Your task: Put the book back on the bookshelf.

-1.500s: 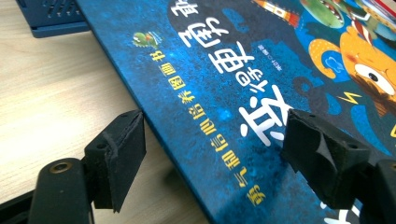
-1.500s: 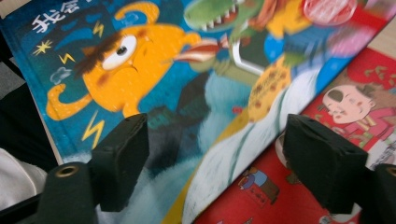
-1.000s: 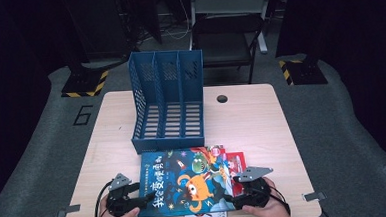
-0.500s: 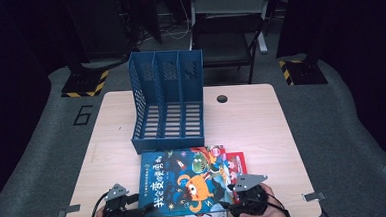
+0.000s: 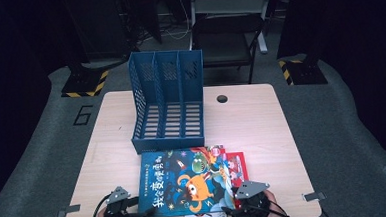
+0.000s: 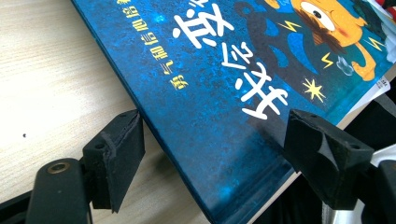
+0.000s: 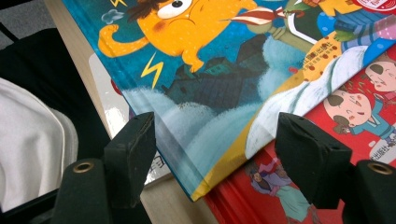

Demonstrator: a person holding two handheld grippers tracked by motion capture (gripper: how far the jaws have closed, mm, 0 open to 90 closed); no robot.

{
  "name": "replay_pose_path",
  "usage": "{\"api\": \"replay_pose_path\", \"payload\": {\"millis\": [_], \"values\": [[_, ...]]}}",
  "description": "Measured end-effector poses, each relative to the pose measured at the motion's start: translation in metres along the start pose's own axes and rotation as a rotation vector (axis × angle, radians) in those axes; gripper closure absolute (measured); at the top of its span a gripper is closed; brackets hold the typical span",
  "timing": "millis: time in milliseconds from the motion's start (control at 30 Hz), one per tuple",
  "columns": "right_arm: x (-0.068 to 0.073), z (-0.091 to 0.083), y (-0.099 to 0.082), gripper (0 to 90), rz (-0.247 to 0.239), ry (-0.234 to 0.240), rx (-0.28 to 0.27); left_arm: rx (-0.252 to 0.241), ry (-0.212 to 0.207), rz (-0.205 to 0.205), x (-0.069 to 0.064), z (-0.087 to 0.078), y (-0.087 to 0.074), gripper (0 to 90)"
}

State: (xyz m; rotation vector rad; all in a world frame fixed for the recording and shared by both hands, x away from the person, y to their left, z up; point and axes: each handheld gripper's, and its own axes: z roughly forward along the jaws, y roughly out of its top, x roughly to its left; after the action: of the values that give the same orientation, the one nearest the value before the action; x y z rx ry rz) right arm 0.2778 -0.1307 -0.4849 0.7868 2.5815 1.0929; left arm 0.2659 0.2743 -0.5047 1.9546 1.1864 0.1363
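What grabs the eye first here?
The bright blue picture book with an orange cartoon creature, lying on a red book at the table's near edge. Behind it stands an empty blue file rack with three slots. The left gripper and right gripper sit open at the book's near corners.

Right gripper (image 7: 212, 154), jaws apart, over near corner of blue book (image 7: 224, 70) lying on red book (image 7: 327, 154).
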Motion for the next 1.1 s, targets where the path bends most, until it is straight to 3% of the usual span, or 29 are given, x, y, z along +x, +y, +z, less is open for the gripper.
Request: {"api": "replay_pose_path", "payload": {"millis": [33, 167, 433, 600, 800, 967, 1100], "values": [[-0.001, 0.000, 0.000, 29.0, -0.011, -0.001, 0.004, 0.018, -0.001, 0.016, -0.001, 0.000, -0.001, 20.2], [0.000, 0.000, -0.003, 28.4, -0.016, -0.003, 0.026, 0.016, 0.006, 0.024, -0.004, 0.001, -0.002, 19.0], [0.000, 0.001, -0.002, 29.2, -0.012, 0.012, 0.023, 0.034, -0.023, 0.003, -0.001, 0.002, 0.000, 20.2], [0.000, 0.002, -0.002, 29.4, 0.002, 0.005, 0.016, 0.014, -0.021, -0.024, -0.002, 0.001, 0.000, 21.6], [0.000, 0.002, -0.002, 29.0, 0.011, 0.004, 0.016, 0.011, -0.021, -0.026, -0.002, -0.001, 0.001, 23.1], [0.000, 0.003, -0.002, 28.1, -0.013, -0.003, 0.018, -0.004, -0.035, -0.067, -0.001, -0.004, 0.001, 25.3], [0.002, 0.004, -0.001, 27.5, -0.009, 0.000, 0.021, -0.004, -0.037, -0.066, 0.000, -0.009, 0.001, 26.9]]}}
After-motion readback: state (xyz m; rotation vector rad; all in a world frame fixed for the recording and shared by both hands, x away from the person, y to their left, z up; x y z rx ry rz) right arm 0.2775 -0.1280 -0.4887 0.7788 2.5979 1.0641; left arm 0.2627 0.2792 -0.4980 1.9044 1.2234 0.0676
